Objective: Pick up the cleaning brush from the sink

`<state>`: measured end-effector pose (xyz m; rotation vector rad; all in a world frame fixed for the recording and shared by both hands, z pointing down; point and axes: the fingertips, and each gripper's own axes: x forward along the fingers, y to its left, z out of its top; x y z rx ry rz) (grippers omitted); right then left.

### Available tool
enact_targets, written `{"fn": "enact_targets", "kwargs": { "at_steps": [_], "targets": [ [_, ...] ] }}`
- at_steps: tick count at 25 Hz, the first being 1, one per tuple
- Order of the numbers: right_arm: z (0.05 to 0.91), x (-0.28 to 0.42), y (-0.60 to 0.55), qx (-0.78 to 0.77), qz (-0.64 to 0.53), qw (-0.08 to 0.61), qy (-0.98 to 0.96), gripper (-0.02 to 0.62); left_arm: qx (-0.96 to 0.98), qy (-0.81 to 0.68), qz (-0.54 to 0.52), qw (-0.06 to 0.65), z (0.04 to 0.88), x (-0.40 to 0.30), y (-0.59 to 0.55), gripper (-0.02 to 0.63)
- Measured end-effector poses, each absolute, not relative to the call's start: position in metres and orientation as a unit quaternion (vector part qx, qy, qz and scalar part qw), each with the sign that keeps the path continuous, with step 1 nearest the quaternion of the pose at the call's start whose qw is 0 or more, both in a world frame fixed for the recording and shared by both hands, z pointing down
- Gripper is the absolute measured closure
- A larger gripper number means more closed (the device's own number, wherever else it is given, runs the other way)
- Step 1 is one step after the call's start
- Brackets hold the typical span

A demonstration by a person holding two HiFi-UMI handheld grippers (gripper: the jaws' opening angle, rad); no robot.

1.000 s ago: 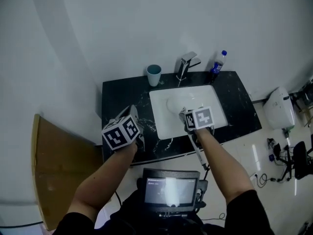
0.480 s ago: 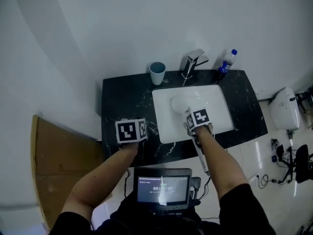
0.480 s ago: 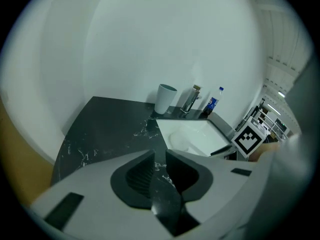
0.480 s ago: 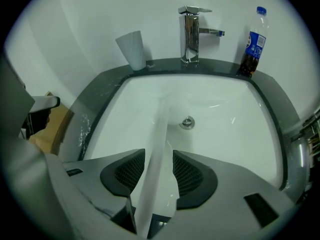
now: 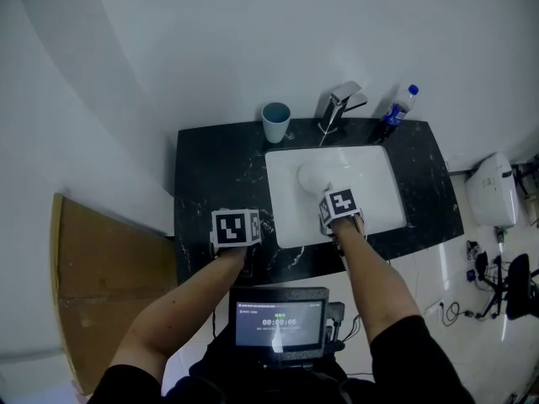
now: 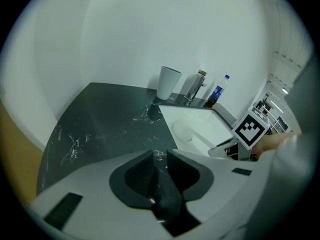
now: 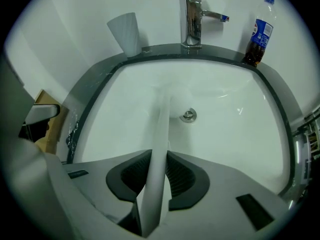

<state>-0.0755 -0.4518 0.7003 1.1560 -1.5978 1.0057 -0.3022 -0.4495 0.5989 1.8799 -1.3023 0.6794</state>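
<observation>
A white cleaning brush (image 5: 313,176) lies in the white sink (image 5: 375,171), its round head near the drain and its long handle (image 7: 163,126) running toward me. My right gripper (image 5: 331,215) points steeply down at the sink's front rim. In the right gripper view its jaws (image 7: 159,167) are closing, with both dark pads against the handle. My left gripper (image 5: 235,230) hovers over the black marble counter (image 5: 215,175) left of the sink. Between its pads (image 6: 159,156) is a narrow gap holding nothing.
A chrome faucet (image 5: 338,108) stands behind the basin, a pale blue cup (image 5: 275,122) to its left and a blue-labelled bottle (image 5: 397,108) to its right. The white wall rises right behind them. A brown board (image 5: 93,284) leans left of the counter. A lit screen (image 5: 278,322) sits at my chest.
Both grippers have come down and tilted downward. The right one now sits low at the sink's front rim over the brush handle; the left has sunk toward the counter's front.
</observation>
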Motion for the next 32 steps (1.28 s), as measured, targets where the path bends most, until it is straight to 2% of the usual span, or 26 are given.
{"fn": "enact_targets", "kwargs": {
  "at_steps": [6,11,14,16,25,32],
  "targets": [
    [0.694,-0.071,-0.450,0.485,0.412,0.427,-0.643,0.518,0.747,-0.488,0.248,0.376,0.594,-0.298,-0.448,0.515],
    [0.669,-0.071,-0.448,0.501,0.422,0.371,-0.658,0.518,0.768,-0.490,0.242,0.335,0.580,-0.294,-0.450,0.515],
    [0.648,-0.071,-0.452,0.503,0.409,0.335,-0.684,0.518,0.789,-0.495,0.209,0.297,0.560,-0.285,-0.454,0.558],
    [0.641,-0.070,-0.445,0.490,0.398,0.323,-0.705,0.518,0.794,-0.512,0.183,0.272,0.545,-0.282,-0.442,0.560],
    [0.584,0.018,-0.405,0.415,0.323,0.257,-0.811,0.518,0.784,-0.594,0.077,0.161,0.472,-0.190,-0.380,0.604],
    [0.524,0.064,-0.365,0.389,0.260,0.179,-0.866,0.518,0.760,-0.637,0.070,0.104,0.445,-0.140,-0.305,0.606]
  ]
}}
